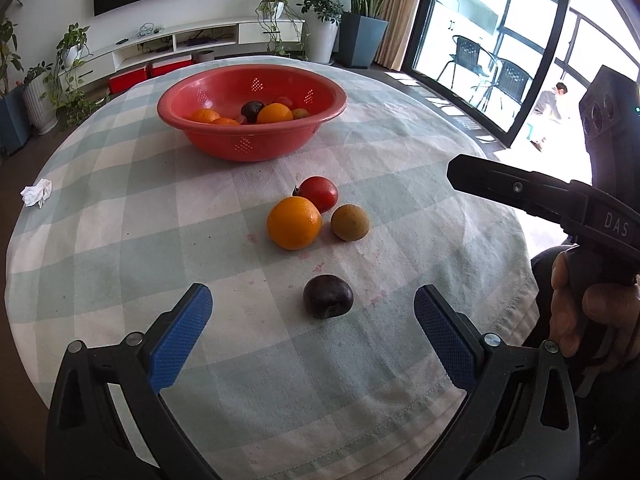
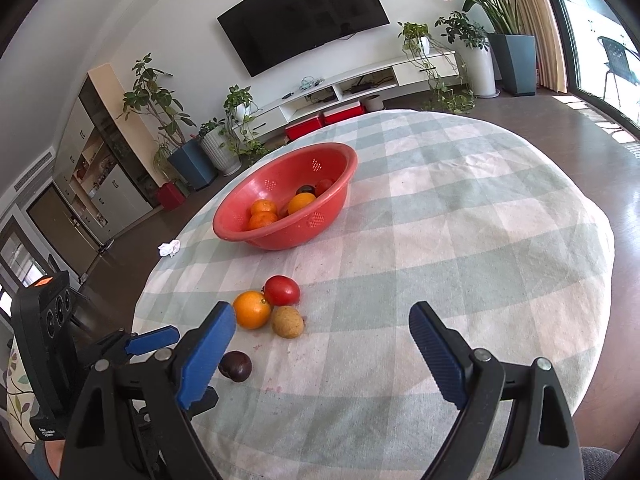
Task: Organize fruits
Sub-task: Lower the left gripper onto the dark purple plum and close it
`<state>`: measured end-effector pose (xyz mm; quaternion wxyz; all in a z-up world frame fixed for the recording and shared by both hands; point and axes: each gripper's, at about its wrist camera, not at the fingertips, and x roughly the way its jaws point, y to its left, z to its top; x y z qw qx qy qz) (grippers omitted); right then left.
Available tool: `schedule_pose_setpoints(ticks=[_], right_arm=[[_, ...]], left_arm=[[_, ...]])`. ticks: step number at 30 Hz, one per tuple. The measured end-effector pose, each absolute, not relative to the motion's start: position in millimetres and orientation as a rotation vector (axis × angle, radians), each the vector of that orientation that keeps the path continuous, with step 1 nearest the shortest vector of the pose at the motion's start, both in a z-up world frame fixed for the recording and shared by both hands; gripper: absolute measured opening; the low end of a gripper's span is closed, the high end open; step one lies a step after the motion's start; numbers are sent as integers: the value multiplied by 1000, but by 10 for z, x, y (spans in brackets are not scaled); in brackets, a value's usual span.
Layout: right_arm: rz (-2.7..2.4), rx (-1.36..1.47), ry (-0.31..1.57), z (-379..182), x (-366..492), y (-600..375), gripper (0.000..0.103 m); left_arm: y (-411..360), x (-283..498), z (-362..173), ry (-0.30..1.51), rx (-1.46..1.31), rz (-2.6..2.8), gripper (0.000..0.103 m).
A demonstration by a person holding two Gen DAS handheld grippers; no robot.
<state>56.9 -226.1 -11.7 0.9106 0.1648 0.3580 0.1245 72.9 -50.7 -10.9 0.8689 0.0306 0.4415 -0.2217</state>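
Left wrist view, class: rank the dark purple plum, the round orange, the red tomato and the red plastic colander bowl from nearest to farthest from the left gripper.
1. Dark purple plum, just ahead of the open left gripper, between its fingertips.
2. Round orange, mid-table, slightly left.
3. Red tomato, just behind the orange.
4. Red plastic colander bowl, far side of the table.

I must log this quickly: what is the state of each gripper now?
Left gripper: open, holding nothing, plum between its fingers on the table.
Right gripper: open, holding nothing.
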Motion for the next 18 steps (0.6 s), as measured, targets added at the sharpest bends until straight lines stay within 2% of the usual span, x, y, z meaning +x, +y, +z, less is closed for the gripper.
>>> schedule_pose_setpoints(ticks=[9,18], right_arm=[[242,314,726,-140,547,-2248,86],[239,319,720,-129,536,-2268,85]], left_arm=[[-624,814,-208,953,91,-466,102],[-661,886,-281,971,104,-457,101]])
